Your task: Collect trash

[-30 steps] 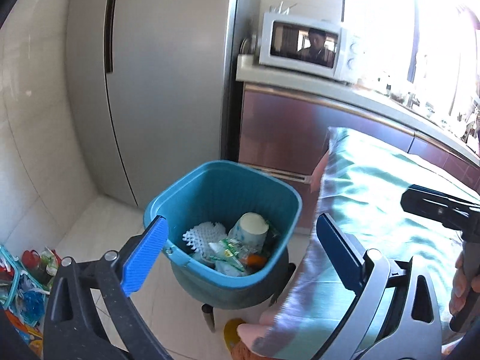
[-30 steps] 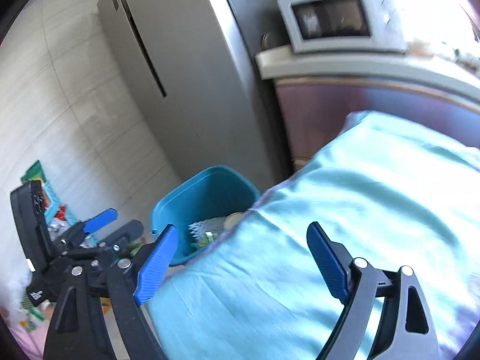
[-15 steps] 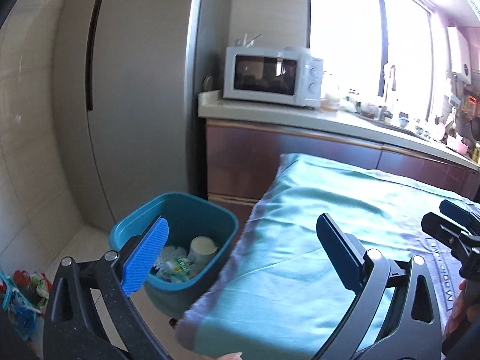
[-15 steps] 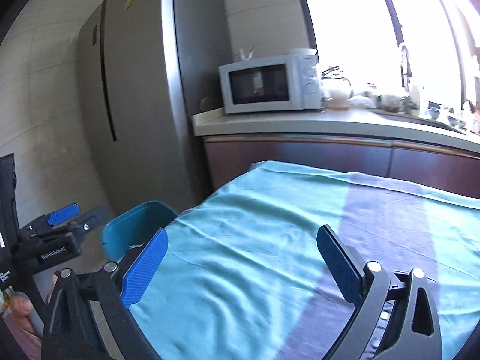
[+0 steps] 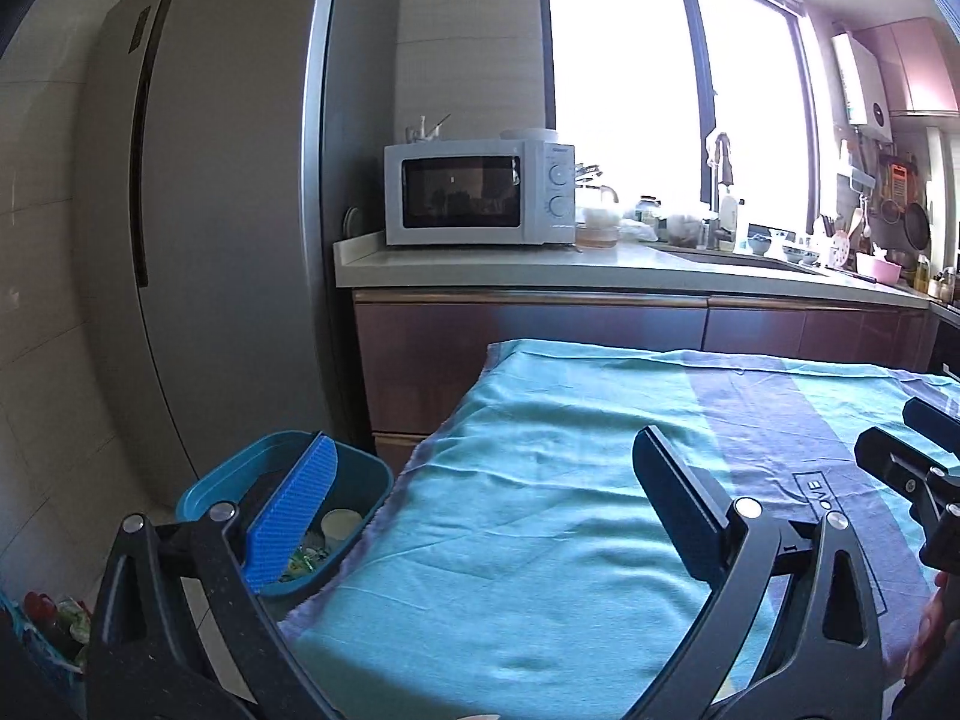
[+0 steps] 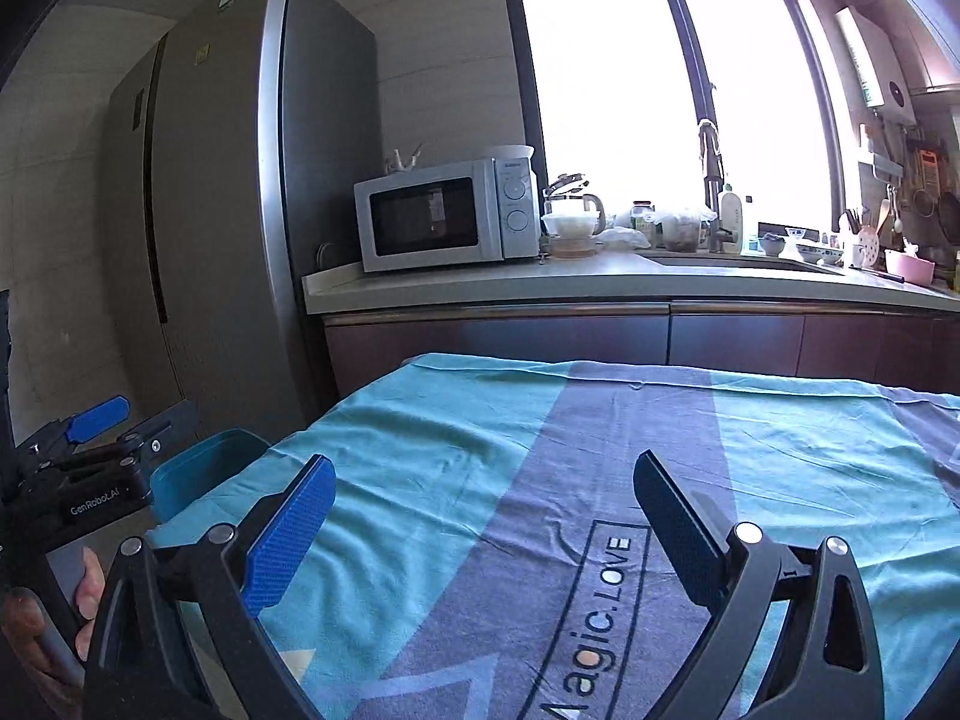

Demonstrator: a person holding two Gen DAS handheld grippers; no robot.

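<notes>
A teal trash bin [image 5: 354, 471] stands on the floor at the table's left end, holding a white cup [image 5: 341, 523] and wrappers. Its rim also shows in the right wrist view [image 6: 198, 468]. My left gripper [image 5: 480, 510] is open and empty, above the table's left edge beside the bin. My right gripper [image 6: 480, 516] is open and empty over the middle of the turquoise and grey tablecloth [image 6: 600, 456]. Each gripper shows in the other's view, the right one [image 5: 918, 468] and the left one [image 6: 102, 444].
A grey fridge [image 5: 210, 240] stands behind the bin. A counter [image 5: 600, 270] carries a white microwave [image 5: 480, 195], jars and a sink under a bright window. Colourful packets [image 5: 48, 618] lie on the floor at the lower left.
Both grippers have risen and tilted up from the bin toward the table and counter. The bin has dropped to the lower left of both views. Both stay open.
</notes>
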